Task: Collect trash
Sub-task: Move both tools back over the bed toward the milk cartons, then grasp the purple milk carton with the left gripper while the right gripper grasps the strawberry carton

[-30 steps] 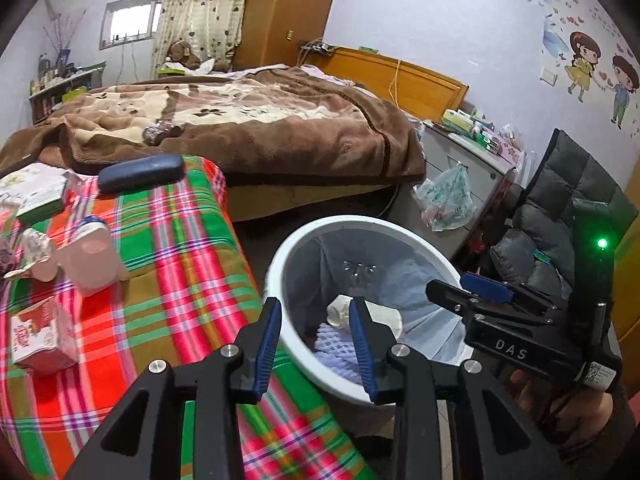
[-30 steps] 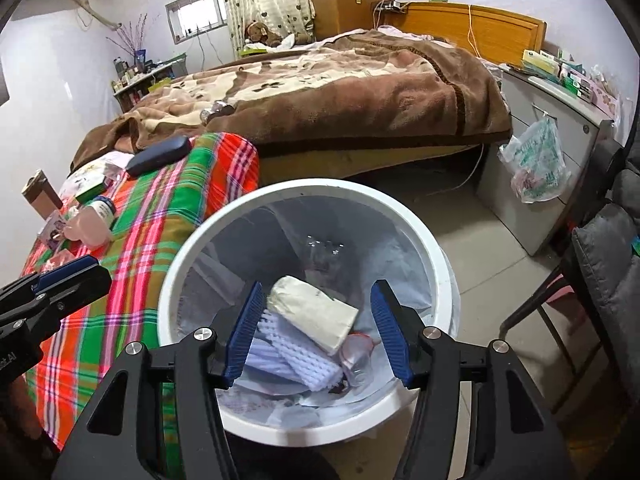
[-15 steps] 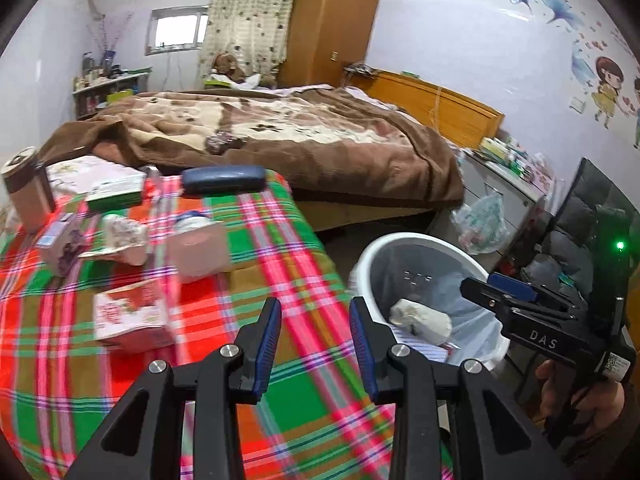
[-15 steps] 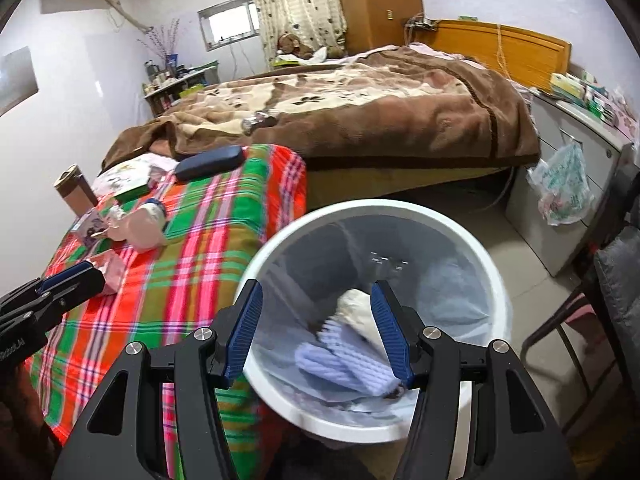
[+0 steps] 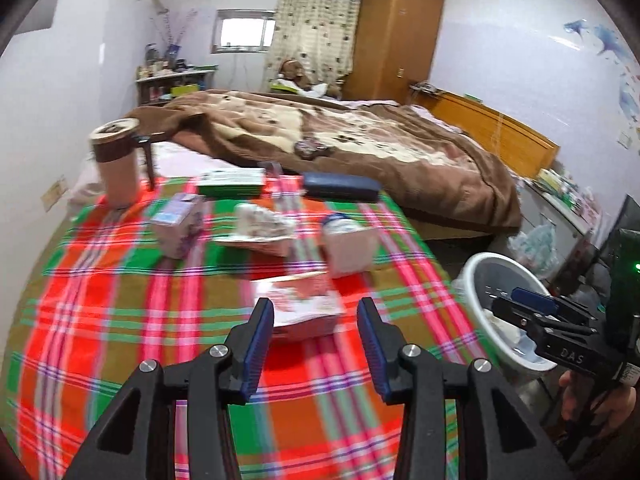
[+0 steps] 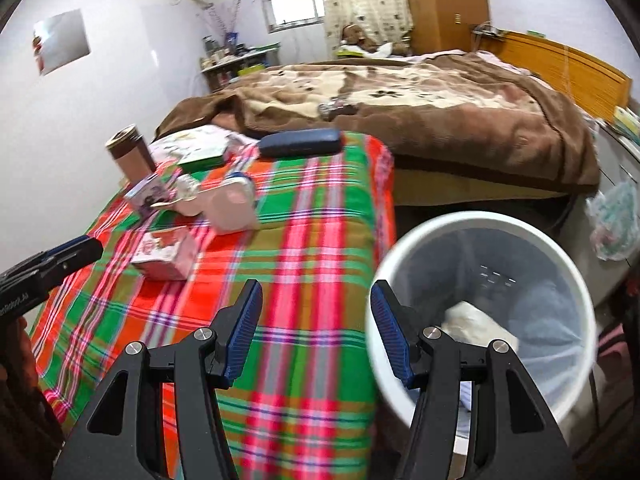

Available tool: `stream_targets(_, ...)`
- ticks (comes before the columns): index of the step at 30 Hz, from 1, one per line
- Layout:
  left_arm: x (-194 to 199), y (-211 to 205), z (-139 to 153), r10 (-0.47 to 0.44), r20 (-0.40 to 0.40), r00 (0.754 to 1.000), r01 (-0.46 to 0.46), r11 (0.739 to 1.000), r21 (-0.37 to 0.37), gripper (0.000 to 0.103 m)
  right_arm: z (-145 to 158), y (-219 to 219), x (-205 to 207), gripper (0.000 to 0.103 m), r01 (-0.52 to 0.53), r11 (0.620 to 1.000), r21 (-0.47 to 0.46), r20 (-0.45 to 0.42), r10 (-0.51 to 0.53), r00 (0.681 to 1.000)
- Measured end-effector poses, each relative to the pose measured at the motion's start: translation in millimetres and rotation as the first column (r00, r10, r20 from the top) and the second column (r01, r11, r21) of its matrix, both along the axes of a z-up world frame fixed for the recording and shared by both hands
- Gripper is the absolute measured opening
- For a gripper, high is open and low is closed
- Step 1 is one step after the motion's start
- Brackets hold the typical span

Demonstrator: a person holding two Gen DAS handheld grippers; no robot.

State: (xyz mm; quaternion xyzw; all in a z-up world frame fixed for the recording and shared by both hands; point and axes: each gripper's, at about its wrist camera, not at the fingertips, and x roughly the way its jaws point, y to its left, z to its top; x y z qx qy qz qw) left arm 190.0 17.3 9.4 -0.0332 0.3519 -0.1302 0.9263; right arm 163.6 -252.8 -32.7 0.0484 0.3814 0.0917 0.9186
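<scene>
My left gripper [image 5: 316, 344] is open and empty, just short of a red-and-white carton [image 5: 298, 306] lying on the plaid table [image 5: 120, 320]. The carton also shows in the right wrist view [image 6: 164, 254]. Behind it lie a pale plastic jar [image 5: 350, 246], a crumpled wrapper [image 5: 260, 228] and a purple box [image 5: 178, 220]. My right gripper [image 6: 316, 336] is open and empty above the table's right edge, beside the white trash bin [image 6: 420, 240], which holds paper trash [image 6: 476, 326].
A brown-lidded cup [image 5: 116, 160], a green-white box [image 5: 232, 182] and a dark blue case [image 5: 340, 192] stand at the table's far side. A bed with a brown blanket [image 5: 360, 140] lies behind. A drawer unit with a hanging plastic bag [image 6: 612, 224] is at the right.
Both grippers have swung left, from over the bin to over the table. My left gripper has opened wider and now faces the carton. The bin has shifted to the right in both views.
</scene>
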Motion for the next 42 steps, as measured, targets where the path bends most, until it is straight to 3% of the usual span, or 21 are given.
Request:
stream_targets(9,23.9,59.9,-4.5,0.095,-0.013,0.995,-0.095,0.995,-0.008,0.049,0.8,66.8,19.0,0.058,-0.198,0.979,-0.049,0.007,0.198,0.98)
stream_targets(16,53.9,81.5,-10.2,0.091,-0.029,0.995,-0.091,0.996,0.01,0.049,-13.9,96.9,41.6,0.058,-0.266,0.962,-0.059,-0.043,0.263,0.964)
stream_targets(22,84.9,97.9,-14.4,0.088,-0.035,0.996,-0.087,0.996,0.022,0.056,-11.1,115.2,56.7,0.058,-0.324,0.945,-0.04,-0.026,0.324,0.946)
stream_targets(29,119.0,108.3,-23.8,0.084,-0.055,0.995,-0.082,0.996,0.044,0.056,-13.1,139.4,82.0,0.058,-0.389,0.921,-0.028,-0.023,0.388,0.921)
stream_targets(35,137.6,111.7,-32.9,0.073,-0.08,0.994,-0.071,0.997,0.027,0.056,-21.8,138.9,96.2,0.058,-0.473,0.876,0.091,-0.071,0.48,0.875)
stream_targets(42,147.1,110.6,-38.0,0.058,-0.087,0.995,-0.056,0.998,0.024,0.056,-24.6,136.1,69.8,0.058,-0.553,0.83,0.075,-0.12,0.558,0.821)
